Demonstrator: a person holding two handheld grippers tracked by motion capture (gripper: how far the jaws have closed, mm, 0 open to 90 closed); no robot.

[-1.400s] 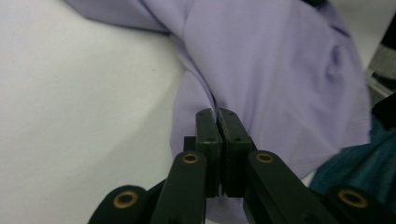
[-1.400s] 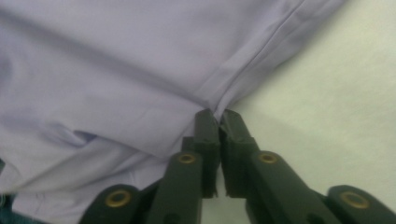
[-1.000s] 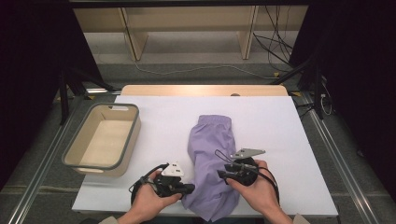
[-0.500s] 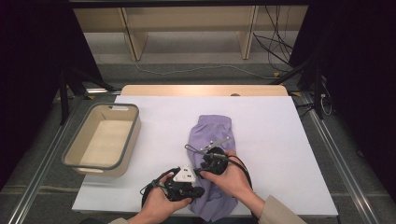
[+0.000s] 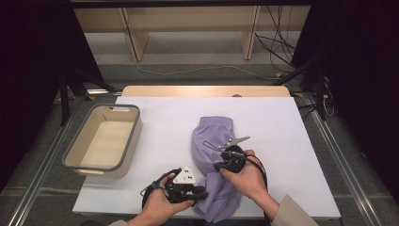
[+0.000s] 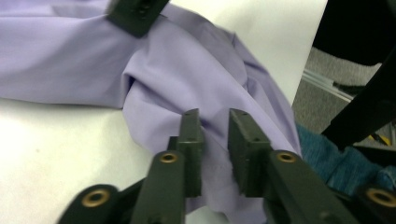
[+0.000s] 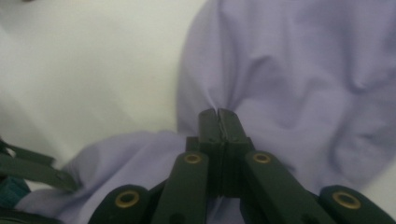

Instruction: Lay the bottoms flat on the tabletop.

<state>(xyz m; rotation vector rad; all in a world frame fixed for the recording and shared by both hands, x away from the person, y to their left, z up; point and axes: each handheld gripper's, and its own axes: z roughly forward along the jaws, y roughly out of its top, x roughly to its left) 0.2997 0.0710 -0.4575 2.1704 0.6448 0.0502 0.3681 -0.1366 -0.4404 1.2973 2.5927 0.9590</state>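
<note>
With the right gripper [image 7: 218,112] pinching the lilac garment [image 5: 211,141] and the left gripper [image 6: 215,123] slightly apart, the thin fold could slip free.

The white table top [image 5: 282,122] is evenly and brightly lit from above in the high view, while the left and right edges of the frame are lost in near-black shadow. Soft, short shadows are cast under the beige bin [image 5: 104,141] and the hands. No glare is seen on the sheet. In the left gripper view the lilac garment [image 6: 196,70] is rendered fairly sharp at centre, but the black jaws at the bottom and a dark block at the upper edge are blurred. In the right gripper view the cloth is shown soft and slightly hazy, the upper left is washed out, and the lower left corner is smeared.
</note>
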